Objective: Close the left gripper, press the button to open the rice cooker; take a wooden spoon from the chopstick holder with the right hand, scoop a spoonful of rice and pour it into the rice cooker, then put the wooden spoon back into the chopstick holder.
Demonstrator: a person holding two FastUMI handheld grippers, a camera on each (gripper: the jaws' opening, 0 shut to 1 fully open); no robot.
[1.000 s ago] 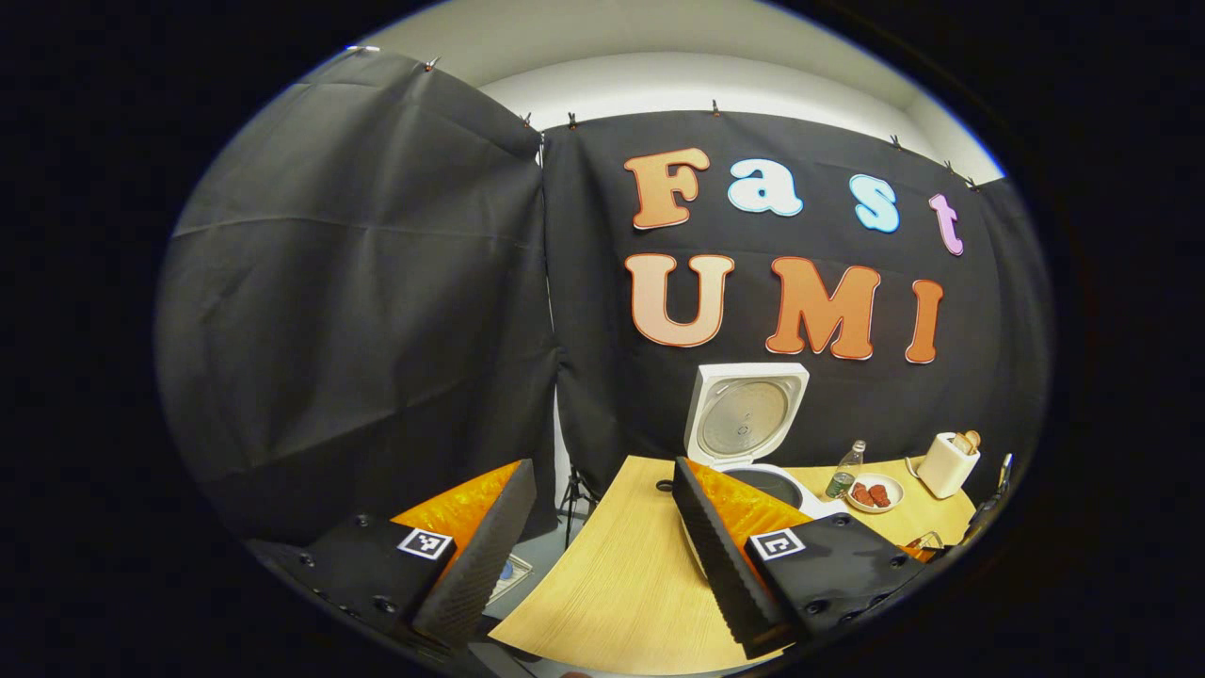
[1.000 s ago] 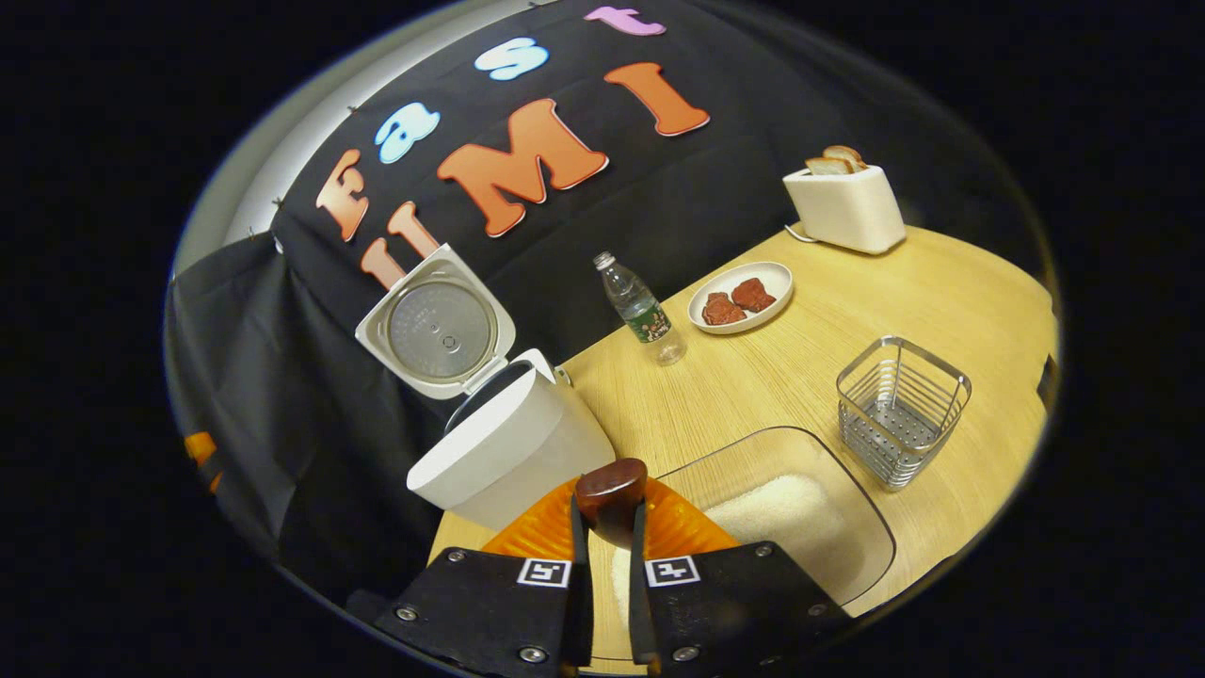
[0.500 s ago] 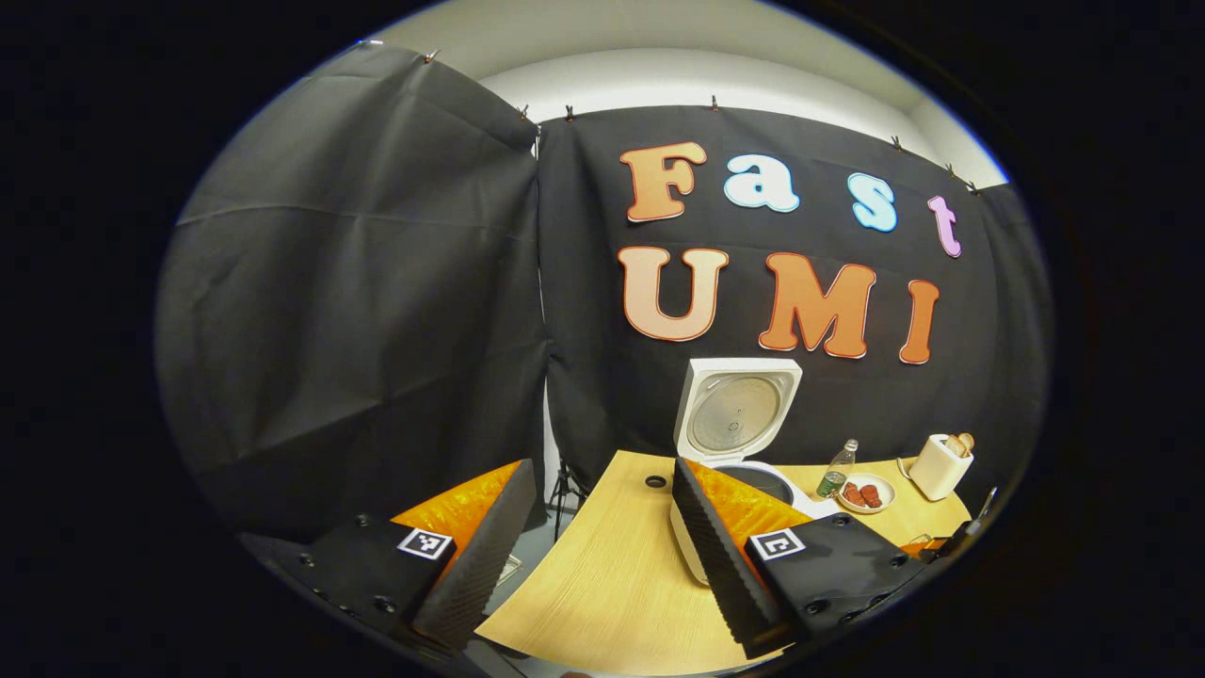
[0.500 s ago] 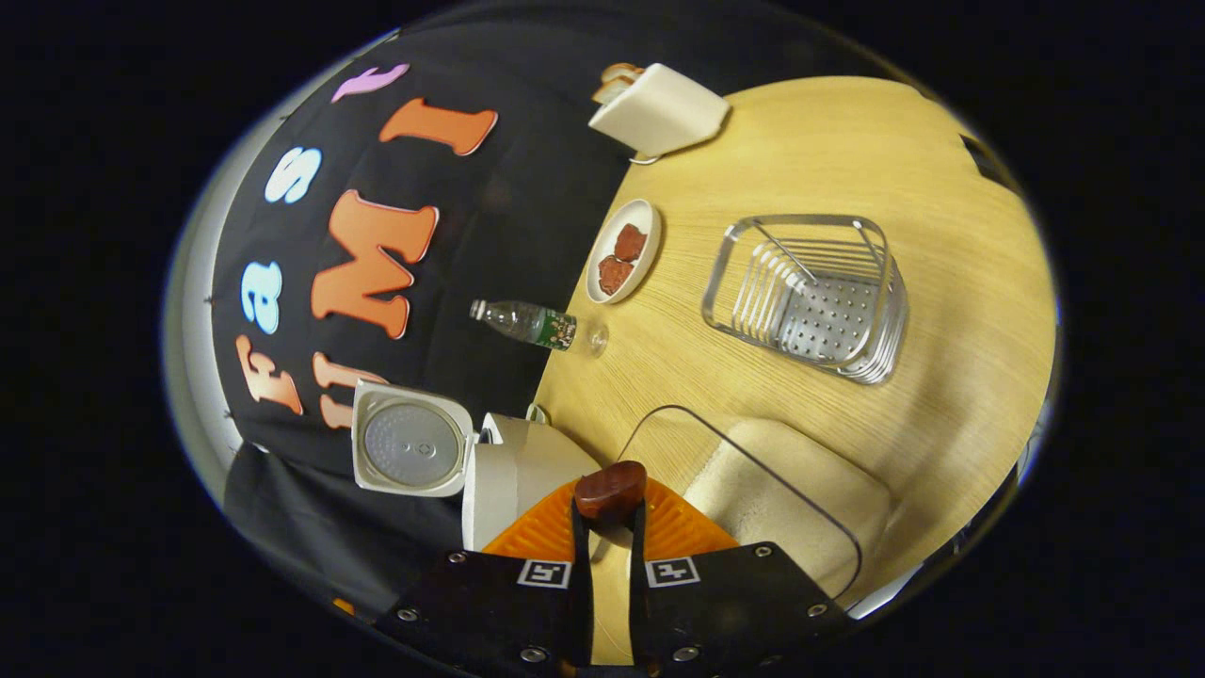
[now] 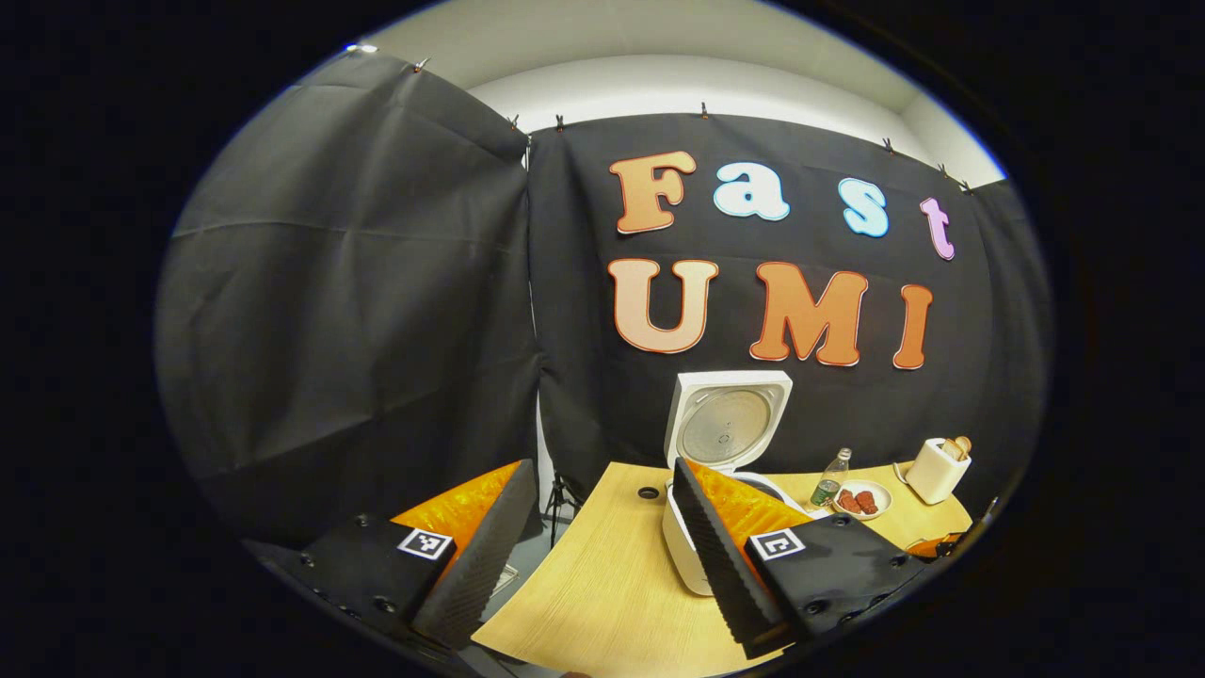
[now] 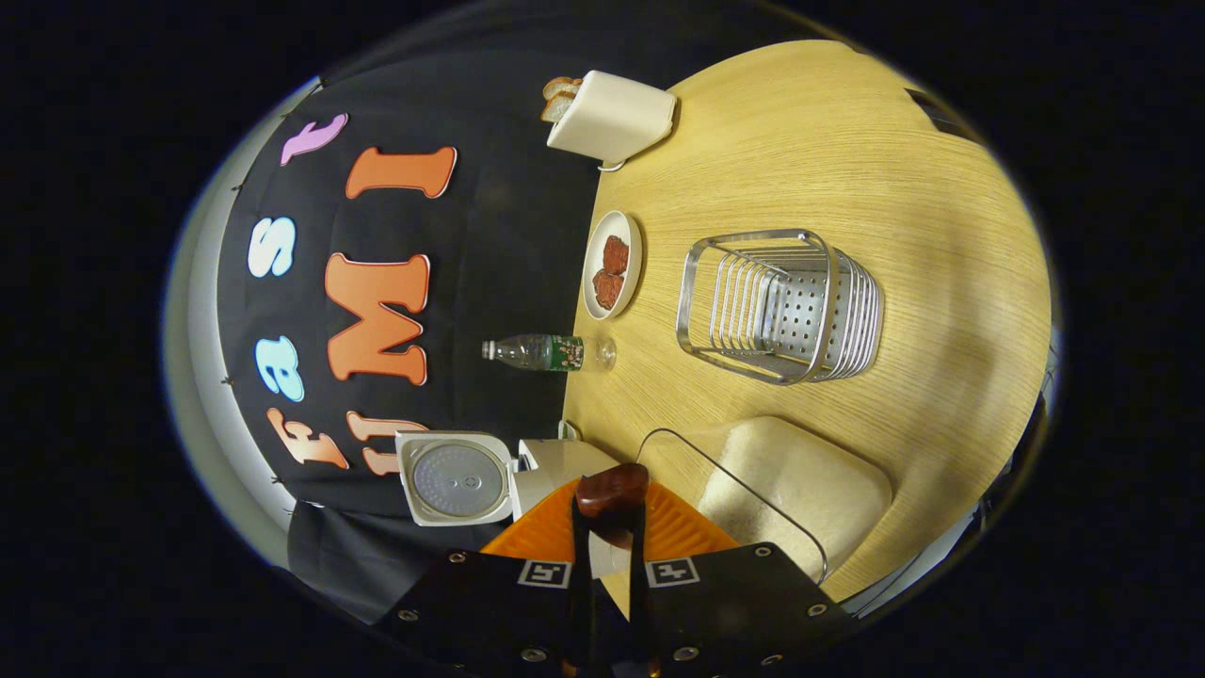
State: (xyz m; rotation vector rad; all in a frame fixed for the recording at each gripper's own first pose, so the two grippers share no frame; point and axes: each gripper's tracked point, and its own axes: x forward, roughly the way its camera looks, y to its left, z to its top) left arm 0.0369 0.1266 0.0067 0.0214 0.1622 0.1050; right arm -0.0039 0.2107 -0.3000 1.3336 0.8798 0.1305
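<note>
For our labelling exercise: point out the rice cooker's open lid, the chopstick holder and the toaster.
rice cooker lid (image 5: 727, 424): left gripper view, metal inner plate.
chopstick holder (image 6: 800, 306): right gripper view, perforated inside wall.
toaster (image 6: 617, 118): right gripper view, its side panel.

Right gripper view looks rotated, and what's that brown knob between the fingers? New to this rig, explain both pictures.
There is no robot arm: a person holds one two-finger gripper in each hand, and a fisheye camera rides on each, so the picture turns with the hand.

In the right gripper view, the right gripper is rolled sideways, so the table appears tipped. It is shut on the wooden spoon; the knob is the spoon's end.

In the left gripper view, the left gripper is open and holds nothing.

On the table: the rice cooker with its lid up, a clear tub of rice, the wire chopstick holder, a bottle, a plate of food and a toaster.
</note>
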